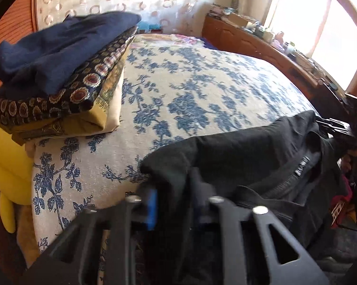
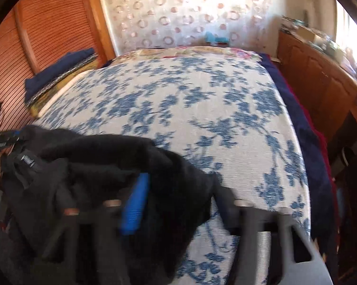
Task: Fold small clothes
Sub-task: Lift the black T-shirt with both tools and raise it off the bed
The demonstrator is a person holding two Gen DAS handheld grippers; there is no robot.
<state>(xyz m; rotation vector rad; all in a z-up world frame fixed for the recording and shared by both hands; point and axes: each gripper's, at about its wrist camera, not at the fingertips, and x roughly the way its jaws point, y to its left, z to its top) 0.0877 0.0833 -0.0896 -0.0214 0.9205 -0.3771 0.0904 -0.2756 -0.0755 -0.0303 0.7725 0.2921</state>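
Observation:
A black garment (image 1: 249, 147) lies bunched at the near edge of the bed, its neck label (image 1: 301, 163) showing. My left gripper (image 1: 178, 197) is shut on a fold of it, with the cloth pinched beside the blue pad (image 1: 152, 209). In the right wrist view the same black garment (image 2: 107, 156) drapes across my right gripper (image 2: 178, 197). Those fingers stand apart, the blue pad (image 2: 135, 206) is bare, and the cloth lies loose between them. The picture there is blurred. The other gripper (image 2: 2, 140), with a hand on it, shows at the far left.
The bed carries a white cover with blue flowers (image 1: 190, 90). A stack of folded clothes (image 1: 59, 54), navy on top, sits at its left side above a yellow item (image 1: 7, 161). A cluttered wooden cabinet (image 1: 261, 40) runs along the right under a bright window. An orange louvred door (image 2: 36, 35) stands left.

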